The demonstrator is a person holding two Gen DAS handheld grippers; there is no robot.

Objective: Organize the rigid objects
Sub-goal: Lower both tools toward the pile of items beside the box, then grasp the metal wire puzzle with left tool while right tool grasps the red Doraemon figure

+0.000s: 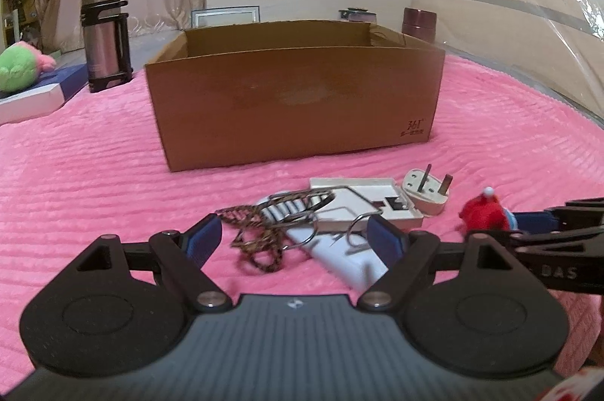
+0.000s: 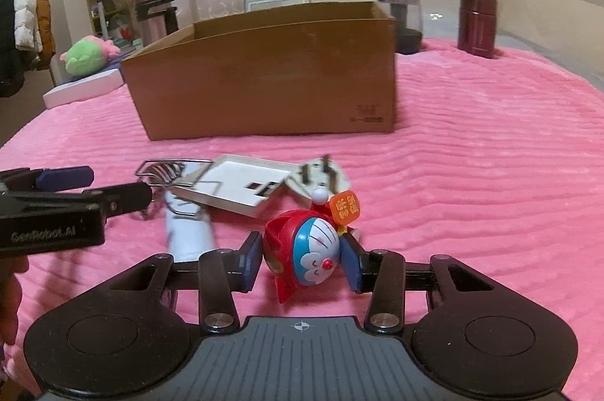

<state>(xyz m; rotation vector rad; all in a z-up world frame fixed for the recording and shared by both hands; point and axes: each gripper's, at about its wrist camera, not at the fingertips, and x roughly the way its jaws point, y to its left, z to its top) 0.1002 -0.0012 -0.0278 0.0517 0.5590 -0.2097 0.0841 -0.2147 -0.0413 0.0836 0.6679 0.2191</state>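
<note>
Clamping down on the little red-and-blue cat figure (image 2: 305,255) with the right gripper (image 2: 302,261), both pads pressed against its sides, right on the pink blanket (image 2: 472,174) in front of the cardboard box (image 2: 264,76). The left gripper (image 1: 292,240) sits with its jaws spread wide and nothing between them, over the braided cord (image 1: 256,242), white case (image 1: 362,201) and white plug (image 1: 426,191).

A bed under a ribbed pink plush blanket (image 1: 94,174) carries an open brown cardboard box (image 1: 294,99) beyond the fingers, with a white plastic tray (image 1: 362,201), white plug (image 1: 426,193) and braided cord (image 1: 256,242) nearer them.
</note>
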